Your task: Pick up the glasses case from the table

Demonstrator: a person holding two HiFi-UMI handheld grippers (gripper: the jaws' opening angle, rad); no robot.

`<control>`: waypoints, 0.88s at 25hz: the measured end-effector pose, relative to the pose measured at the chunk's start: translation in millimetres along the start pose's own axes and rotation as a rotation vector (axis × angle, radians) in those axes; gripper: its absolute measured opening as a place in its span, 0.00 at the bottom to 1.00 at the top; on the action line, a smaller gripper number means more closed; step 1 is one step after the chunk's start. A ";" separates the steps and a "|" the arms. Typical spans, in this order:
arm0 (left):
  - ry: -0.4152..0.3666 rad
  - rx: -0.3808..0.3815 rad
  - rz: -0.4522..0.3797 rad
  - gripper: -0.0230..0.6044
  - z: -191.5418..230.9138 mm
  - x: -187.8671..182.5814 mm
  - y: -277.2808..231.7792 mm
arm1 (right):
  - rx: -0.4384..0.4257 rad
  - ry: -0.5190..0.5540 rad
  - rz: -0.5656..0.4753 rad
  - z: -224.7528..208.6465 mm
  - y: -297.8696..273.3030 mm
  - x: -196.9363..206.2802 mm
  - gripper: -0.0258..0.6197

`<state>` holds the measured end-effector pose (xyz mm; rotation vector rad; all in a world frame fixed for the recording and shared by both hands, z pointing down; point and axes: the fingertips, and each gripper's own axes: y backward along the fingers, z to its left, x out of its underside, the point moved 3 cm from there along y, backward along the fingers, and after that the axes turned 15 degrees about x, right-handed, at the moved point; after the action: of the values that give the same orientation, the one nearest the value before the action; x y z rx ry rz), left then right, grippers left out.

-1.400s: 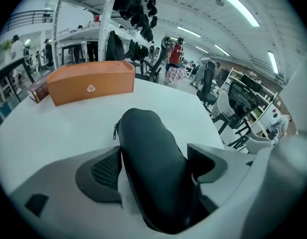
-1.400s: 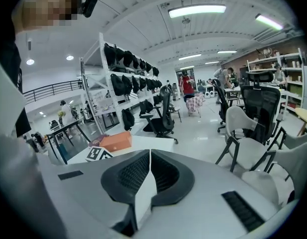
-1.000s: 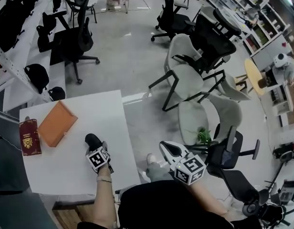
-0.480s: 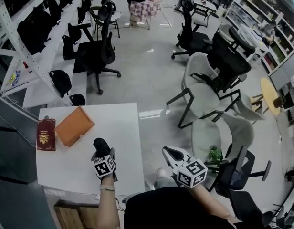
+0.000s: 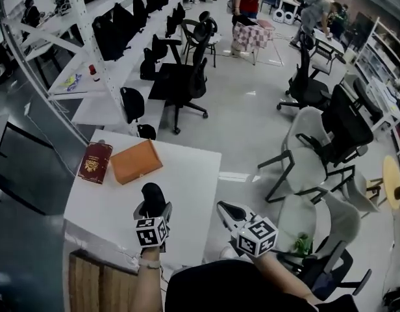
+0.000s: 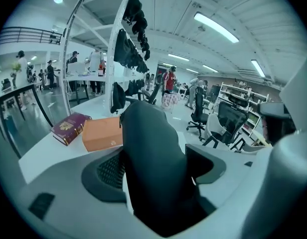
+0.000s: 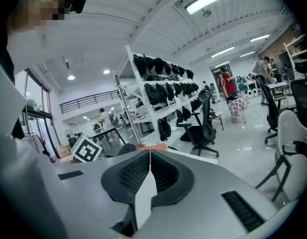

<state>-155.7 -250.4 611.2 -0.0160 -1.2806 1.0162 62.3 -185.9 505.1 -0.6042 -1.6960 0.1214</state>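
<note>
I am holding a two-jaw gripper in each hand over a white table (image 5: 193,174). My left gripper (image 5: 152,212) is clamping the glasses case (image 5: 152,195), a smooth, dark, rounded case. In the left gripper view the case is filling the space between the jaws, with a ribbed pad pressing on each side of it. Its long axis is running along the jaws, pointing away from me toward the far side of the table. I am not able to tell whether its underside is touching the tabletop or already clear of it.

My right gripper (image 5: 229,212) is hanging just off the table's right edge, near my body, with its jaws together and nothing between them. The left gripper is therefore the one that matters, and I am judging that the coming move is a straight lift upward.

Beyond the case, at the far left of the table, an orange box (image 5: 136,161) is lying just beside a maroon book (image 5: 95,162). The book is showing a gold emblem, and the box a small pale mark; I am not able to read either. Each gripper's cube is showing black-and-white square markers, with no words.
</note>
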 end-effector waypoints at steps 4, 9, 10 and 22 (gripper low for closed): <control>-0.024 -0.021 -0.048 0.65 -11.6 -15.5 36.6 | -0.099 0.036 0.003 24.0 -11.2 -8.1 0.09; -0.046 -0.062 -0.094 0.65 -20.8 -21.2 77.7 | -0.205 0.080 0.005 49.9 -24.5 -17.1 0.09; -0.046 -0.069 -0.108 0.65 -23.0 -22.1 85.0 | -0.224 0.085 0.004 54.5 -26.1 -19.5 0.09; -0.108 -0.101 -0.202 0.65 -50.6 -15.3 145.1 | -0.406 0.167 0.014 99.1 -26.7 -31.9 0.09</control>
<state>-203.7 -148.7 505.2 0.0907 -1.4012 0.7870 -36.7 -198.7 465.2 -0.9013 -1.5619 -0.2640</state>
